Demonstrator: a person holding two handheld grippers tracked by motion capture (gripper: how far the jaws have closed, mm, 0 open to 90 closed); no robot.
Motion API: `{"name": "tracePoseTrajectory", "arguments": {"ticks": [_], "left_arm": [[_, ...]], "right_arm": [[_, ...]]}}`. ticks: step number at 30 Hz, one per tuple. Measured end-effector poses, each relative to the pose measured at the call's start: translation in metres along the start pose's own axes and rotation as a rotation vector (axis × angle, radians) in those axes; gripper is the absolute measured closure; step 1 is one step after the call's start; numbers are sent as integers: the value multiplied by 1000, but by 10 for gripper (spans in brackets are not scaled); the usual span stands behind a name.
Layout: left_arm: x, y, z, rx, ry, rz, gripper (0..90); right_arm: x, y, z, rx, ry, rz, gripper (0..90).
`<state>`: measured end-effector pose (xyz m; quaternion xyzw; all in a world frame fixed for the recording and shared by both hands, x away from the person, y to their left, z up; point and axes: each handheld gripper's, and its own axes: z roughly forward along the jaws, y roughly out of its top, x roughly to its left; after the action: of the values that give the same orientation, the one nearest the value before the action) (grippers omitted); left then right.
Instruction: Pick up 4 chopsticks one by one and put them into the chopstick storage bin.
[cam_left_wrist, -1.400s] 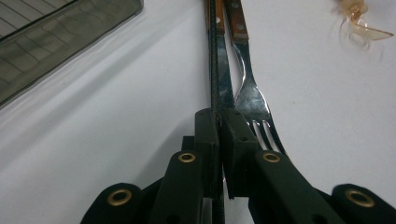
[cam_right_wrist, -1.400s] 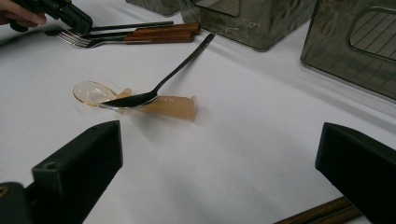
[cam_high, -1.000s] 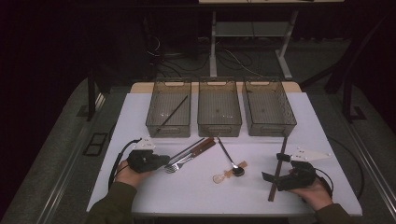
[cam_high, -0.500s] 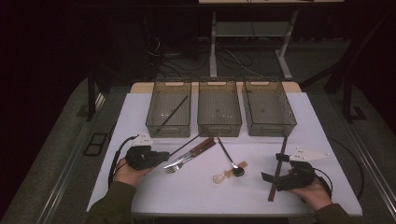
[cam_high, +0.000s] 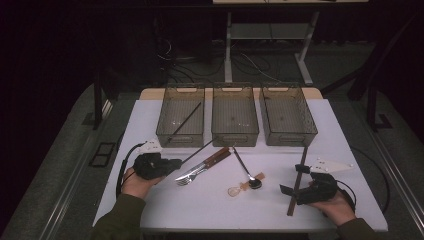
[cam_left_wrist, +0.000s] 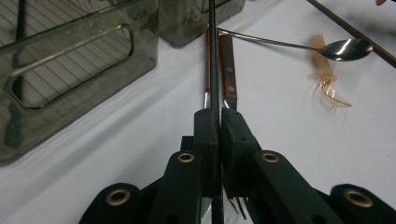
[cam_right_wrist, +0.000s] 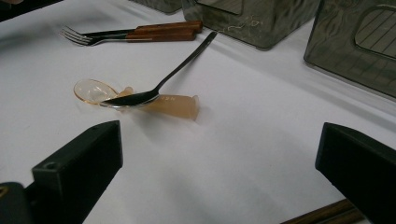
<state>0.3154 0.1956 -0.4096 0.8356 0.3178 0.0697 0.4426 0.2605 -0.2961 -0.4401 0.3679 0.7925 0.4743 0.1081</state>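
My left gripper (cam_high: 176, 162) (cam_left_wrist: 218, 116) is shut on a thin black chopstick (cam_high: 197, 151) (cam_left_wrist: 213, 56) that points toward the bins, above a wooden-handled fork and knife (cam_high: 202, 167) (cam_left_wrist: 228, 65). At the front right my right gripper (cam_high: 294, 179) (cam_right_wrist: 219, 154) stands open with its jaws wide. A brown chopstick (cam_high: 292, 202) (cam_right_wrist: 327, 213) lies on the table between them, untouched. A metal spoon (cam_high: 245, 170) (cam_right_wrist: 177, 70) rests across a clear orange plastic spoon (cam_high: 235, 190) (cam_right_wrist: 173, 105) mid-table.
Three smoky plastic bins stand in a row at the back: left bin (cam_high: 179, 141) with one dark chopstick (cam_high: 184, 121) inside, middle bin (cam_high: 235, 140), right bin (cam_high: 289, 140). The white table (cam_high: 210, 210) ends close to the hands at the front.
The left gripper has edged slightly toward the bins with the black chopstick still in its jaws. The right gripper has kept still.
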Motion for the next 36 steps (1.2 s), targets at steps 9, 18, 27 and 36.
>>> {"name": "tracePoseTrajectory", "arguments": {"ticks": [9, 18, 27, 36], "left_arm": [[0, 9, -1, -26, 2, -6, 849], [0, 18, -2, -36, 13, -9, 849], [5, 29, 1, -53, 31, -13, 850], [12, 37, 8, -56, 45, -12, 850]], "right_arm": [[0, 0, 0, 1, 1, -1, 5], [0, 0, 0, 0, -3, 2, 5], [-1, 0, 0, -1, -5, 6, 6], [0, 0, 0, -1, -5, 7, 5]]}}
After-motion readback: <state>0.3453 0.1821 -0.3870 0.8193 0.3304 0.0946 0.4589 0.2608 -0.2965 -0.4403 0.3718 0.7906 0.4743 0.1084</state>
